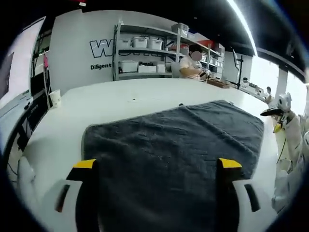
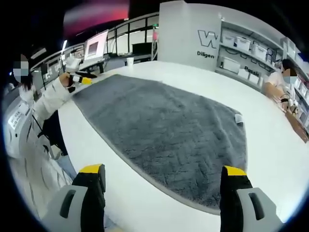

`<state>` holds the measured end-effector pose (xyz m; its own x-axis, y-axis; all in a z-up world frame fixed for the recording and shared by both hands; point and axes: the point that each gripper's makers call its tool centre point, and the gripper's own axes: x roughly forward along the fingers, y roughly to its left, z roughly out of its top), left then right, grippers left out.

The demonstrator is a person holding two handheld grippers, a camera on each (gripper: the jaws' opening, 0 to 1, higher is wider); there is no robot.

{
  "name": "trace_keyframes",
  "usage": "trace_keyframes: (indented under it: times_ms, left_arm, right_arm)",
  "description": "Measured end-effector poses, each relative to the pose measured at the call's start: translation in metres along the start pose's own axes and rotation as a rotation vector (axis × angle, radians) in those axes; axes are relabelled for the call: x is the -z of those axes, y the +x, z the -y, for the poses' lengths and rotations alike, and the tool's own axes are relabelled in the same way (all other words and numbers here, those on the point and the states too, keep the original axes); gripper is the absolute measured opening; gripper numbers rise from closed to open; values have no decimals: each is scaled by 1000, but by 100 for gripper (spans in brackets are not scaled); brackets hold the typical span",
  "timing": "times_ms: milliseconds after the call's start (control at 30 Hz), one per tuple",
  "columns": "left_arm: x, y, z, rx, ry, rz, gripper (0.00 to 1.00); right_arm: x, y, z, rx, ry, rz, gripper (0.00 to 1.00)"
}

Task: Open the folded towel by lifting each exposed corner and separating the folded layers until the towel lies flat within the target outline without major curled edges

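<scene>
The grey towel (image 1: 174,145) lies spread flat on the white table (image 1: 120,99), seemingly without curled edges. The left gripper (image 1: 157,166) hovers above it, jaws wide apart; the right gripper (image 2: 161,171) stands equally wide, holding nothing.

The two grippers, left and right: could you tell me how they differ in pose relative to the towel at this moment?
The left gripper hangs over the grey towel, which shows behind and between its jaws; the right gripper hangs over the towel's near edge, with bare white table between its jaws. The left gripper faces the shelving unit squarely; the right gripper sees it off to one side. Both have yellow-tipped jaws spread open, holding nothing.
</scene>
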<state>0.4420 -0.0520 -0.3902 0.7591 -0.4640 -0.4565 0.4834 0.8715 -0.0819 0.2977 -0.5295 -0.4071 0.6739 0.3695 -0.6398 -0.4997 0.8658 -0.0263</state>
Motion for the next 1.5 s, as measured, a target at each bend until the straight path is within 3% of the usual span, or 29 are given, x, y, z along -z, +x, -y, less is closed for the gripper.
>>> trace_keyframes:
  times_ms: [133, 367, 600, 767, 833, 967, 1200, 1367, 1500]
  left_arm:
    - [13, -14, 9, -38, -44, 13, 99]
    - [32, -28, 13, -162, -76, 30, 98]
    - [49, -27, 21, -201, -65, 7, 98]
    - [70, -25, 18, -241, -75, -33, 97]
    - [72, -27, 18, -261, -42, -37, 96]
    - [73, -28, 19, -267, -50, -29, 97]
    - [73, -29, 19, -269, -48, -15, 97]
    - [73, -29, 19, -265, -47, -16, 97]
    - [73, -30, 19, -263, -46, -18, 96]
  right_arm:
    - [2, 1, 3, 12, 10, -3, 99]
    - [2, 4, 2, 10, 9, -9, 99]
    - [2, 6, 1, 5, 8, -12, 99]
    - [3, 5, 2, 8, 13, -12, 99]
    - [4, 5, 2, 9, 13, -16, 99]
    - [4, 3, 3, 17, 14, -17, 99]
    - [3, 5, 21, 107, 77, 18, 99]
    - [-4, 12, 36, 180, 150, 87, 99]
    - [5, 20, 54, 271, 182, 73, 99]
